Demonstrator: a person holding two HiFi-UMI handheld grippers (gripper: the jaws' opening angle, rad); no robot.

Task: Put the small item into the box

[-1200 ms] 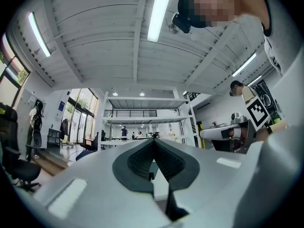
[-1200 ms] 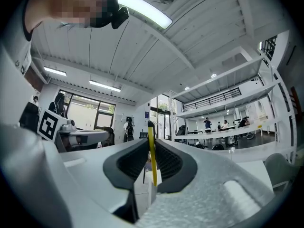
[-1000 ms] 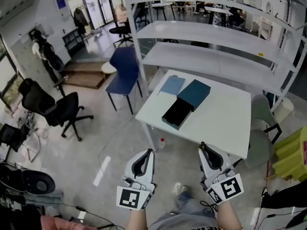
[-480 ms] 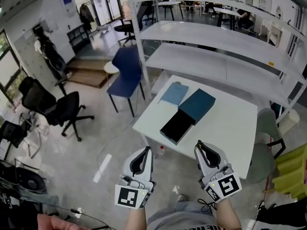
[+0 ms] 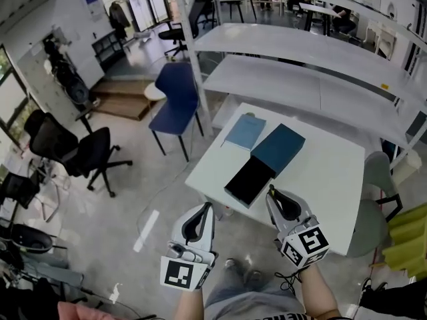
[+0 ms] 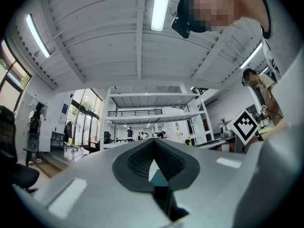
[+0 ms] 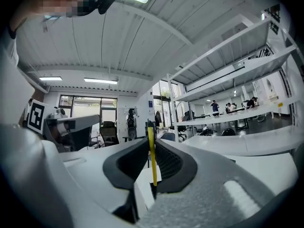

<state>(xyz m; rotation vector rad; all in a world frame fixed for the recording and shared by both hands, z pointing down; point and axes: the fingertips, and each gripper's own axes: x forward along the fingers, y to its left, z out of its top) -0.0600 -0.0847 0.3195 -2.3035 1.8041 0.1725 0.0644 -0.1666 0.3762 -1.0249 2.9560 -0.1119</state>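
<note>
In the head view, a white table (image 5: 323,182) is standing in front of the person. An open box with a black inside (image 5: 249,182) is lying on the table. Its dark teal lid (image 5: 279,149) is touching it at one o'clock. A flat light blue card (image 5: 245,131) is lying at twelve o'clock from the box. The left gripper (image 5: 206,209) is hanging over the floor, at eight o'clock from the box. The right gripper (image 5: 271,193) is reaching over the near table edge, just beside the box at four o'clock. In the left gripper view, the jaws are pressing together with nothing between them. In the right gripper view, the jaws are squeezing a thin yellow strip (image 7: 152,160). The strip is standing upright between the pads.
</note>
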